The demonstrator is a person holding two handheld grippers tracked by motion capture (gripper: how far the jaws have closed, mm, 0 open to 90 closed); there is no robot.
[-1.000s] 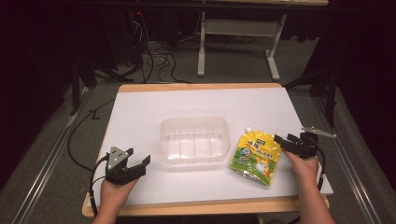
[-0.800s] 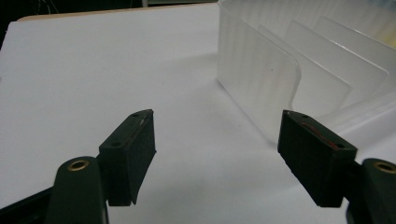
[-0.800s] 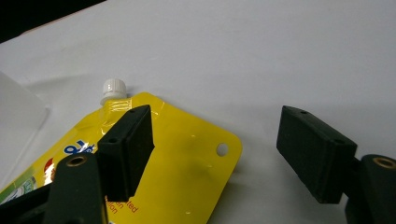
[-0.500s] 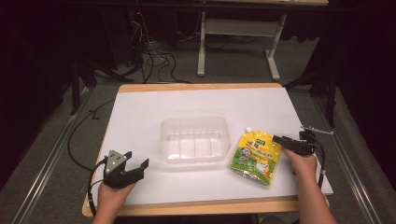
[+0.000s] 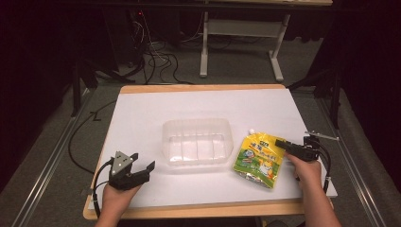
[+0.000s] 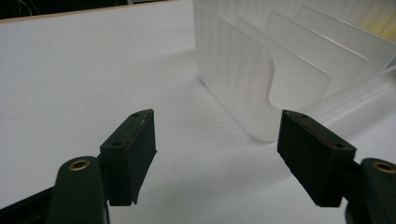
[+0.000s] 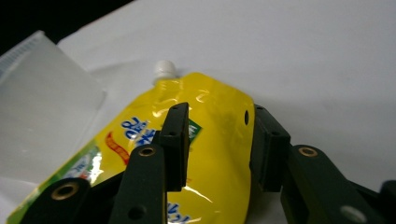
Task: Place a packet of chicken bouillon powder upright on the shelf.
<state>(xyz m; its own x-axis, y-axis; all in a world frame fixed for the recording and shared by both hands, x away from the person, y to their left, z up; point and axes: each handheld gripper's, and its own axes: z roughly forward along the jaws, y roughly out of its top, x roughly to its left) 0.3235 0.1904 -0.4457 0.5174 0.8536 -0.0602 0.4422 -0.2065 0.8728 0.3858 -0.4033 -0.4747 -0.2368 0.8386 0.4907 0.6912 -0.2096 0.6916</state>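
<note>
Yellow pouch (image 7: 205, 140) on the white table (image 5: 156, 109) — right gripper (image 7: 219, 140) closing, jaws astride its edge; left gripper (image 6: 217, 149) spread wide, empty — beside the clear tray (image 5: 197, 141)

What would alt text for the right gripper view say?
The right gripper's black jaws have just been closing around the top corner of a yellow pouch with a white cap, lying on a white table. A clear plastic bin sits beside it.

A: What is the pouch (image 7: 205, 154) made of?
B: Glossy yellow plastic film, wrinkled, with a white plastic cap.
A: And the rest?
B: A frosted clear plastic tray (image 5: 197, 142), a matt white desk (image 5: 189, 104) edged in wood, matt black tool pads (image 6: 135, 149).
</note>
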